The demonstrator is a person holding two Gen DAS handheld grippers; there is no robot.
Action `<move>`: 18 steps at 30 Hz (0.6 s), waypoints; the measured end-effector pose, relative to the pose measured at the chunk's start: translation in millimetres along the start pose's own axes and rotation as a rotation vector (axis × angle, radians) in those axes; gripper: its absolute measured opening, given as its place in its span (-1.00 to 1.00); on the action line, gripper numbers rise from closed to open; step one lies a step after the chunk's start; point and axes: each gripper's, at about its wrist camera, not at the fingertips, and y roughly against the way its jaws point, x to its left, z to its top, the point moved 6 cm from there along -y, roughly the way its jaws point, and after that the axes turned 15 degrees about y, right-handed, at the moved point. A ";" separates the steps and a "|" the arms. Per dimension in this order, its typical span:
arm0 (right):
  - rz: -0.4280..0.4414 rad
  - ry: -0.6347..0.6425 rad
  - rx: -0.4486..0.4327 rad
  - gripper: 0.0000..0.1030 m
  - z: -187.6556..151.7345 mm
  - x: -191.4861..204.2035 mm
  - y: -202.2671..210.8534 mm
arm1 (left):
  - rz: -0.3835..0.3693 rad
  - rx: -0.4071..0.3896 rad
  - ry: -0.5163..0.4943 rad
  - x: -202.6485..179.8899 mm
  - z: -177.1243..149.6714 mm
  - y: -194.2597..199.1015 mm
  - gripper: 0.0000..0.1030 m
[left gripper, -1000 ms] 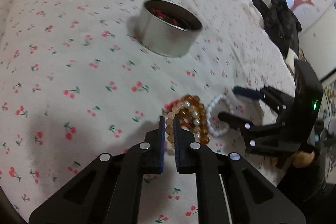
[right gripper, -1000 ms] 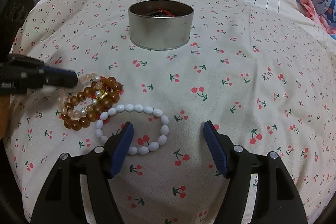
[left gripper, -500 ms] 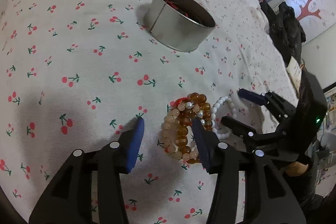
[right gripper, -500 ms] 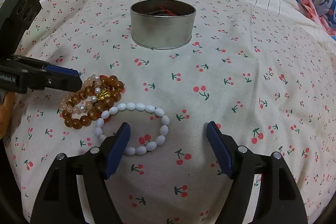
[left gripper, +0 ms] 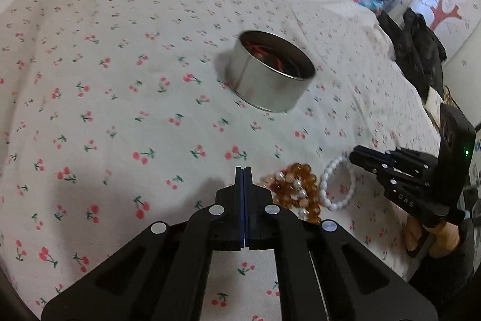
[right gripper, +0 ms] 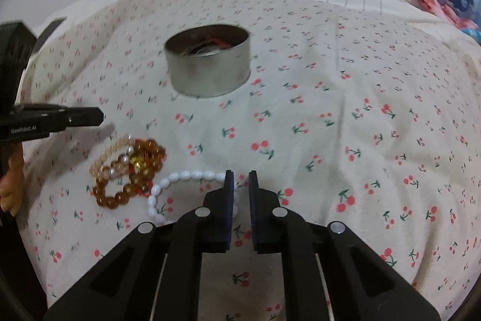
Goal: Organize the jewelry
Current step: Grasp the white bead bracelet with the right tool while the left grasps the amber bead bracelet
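A bed covered in a white sheet [right gripper: 330, 116] printed with small red cherries serves as the work surface; a round metal tin [right gripper: 210, 71] stands open toward the far side, with red cord and other pieces already inside, so it looks like the place where the jewelry is being gathered; 2 lots of jewelry lie on the sheet nearer the cameras, apparently waiting their turn: a tangle of amber and pale pearl bead bracelets [right gripper: 129, 167], and just right of it, touching it, a white bead bracelet [right gripper: 186, 179] lying flat in a loop; the right gripper [right gripper: 240, 185] points down at the right part of that white loop, its jaws closing to a narrow gap with the strand passing at the left finger; whether the pads yet pinch the beads cannot be told; the left gripper [left gripper: 243, 173] hangs just left of the amber tangle, its blue pads pressed fully together and holding nothing.
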 end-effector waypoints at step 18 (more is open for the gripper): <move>-0.030 0.092 0.022 -0.84 -2.5 16.5 -5.6 | 0.025 0.090 -0.119 -19.3 -24.4 -17.2 -0.87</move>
